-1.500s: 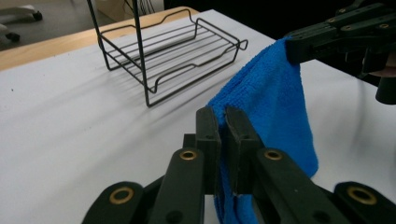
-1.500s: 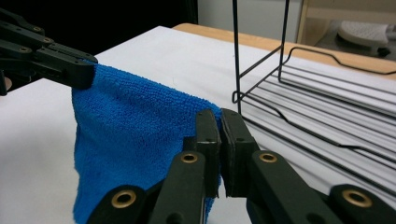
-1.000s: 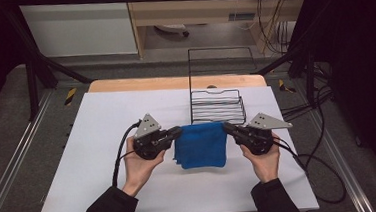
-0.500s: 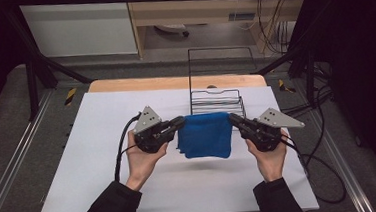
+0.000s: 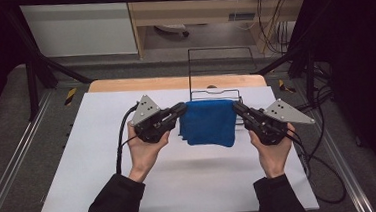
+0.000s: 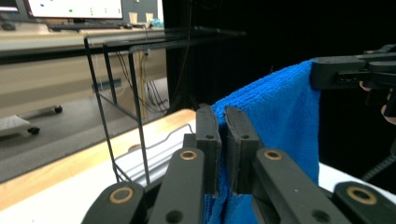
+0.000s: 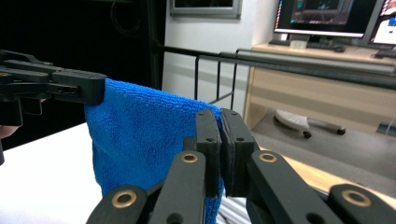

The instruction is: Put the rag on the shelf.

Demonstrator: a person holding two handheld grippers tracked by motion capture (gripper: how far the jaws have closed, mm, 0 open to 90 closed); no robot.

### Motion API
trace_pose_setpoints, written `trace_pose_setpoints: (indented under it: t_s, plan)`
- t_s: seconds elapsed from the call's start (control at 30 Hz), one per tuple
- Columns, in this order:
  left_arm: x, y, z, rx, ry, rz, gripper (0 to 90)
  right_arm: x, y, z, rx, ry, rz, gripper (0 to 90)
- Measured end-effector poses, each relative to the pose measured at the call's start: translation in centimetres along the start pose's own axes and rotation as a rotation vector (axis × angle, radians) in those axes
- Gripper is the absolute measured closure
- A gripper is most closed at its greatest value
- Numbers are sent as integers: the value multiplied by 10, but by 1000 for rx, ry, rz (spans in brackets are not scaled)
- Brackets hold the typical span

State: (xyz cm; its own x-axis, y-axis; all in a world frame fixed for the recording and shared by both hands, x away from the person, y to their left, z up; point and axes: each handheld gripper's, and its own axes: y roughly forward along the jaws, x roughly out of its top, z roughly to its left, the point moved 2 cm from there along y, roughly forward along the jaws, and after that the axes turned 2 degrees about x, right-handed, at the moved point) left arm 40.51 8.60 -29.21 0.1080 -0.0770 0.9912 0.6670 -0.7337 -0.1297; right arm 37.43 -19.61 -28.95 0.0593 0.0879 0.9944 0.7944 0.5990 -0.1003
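Both grippers (image 5: 182, 108) (image 5: 236, 106) clamp blue towel (image 5: 207, 122), lifted.

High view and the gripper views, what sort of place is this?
Probably a lab recording bench, not a home: a white-topped table inside a black metal frame, lit computer monitors on a desk behind, and cabled handheld grippers stretching a blue microfibre cloth by a black wire rack.

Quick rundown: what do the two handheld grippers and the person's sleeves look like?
Both the left claw and right claw are black with brass-coloured pivot rivets, each topped by a grey triangular plate with small holes and trailing a black cable. Dark long sleeves.
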Motion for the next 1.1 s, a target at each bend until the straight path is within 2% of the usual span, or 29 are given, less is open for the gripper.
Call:
trace_pose_setpoints:
  t_s: [0.4,1.1]
  plan:
    - [26,10,2,15,3,-80,847,23,-1,-6,-35,5,-87,875]
    - [70,30,3,17,2,-199,847,64,3,-25,-112,-17,-182,875]
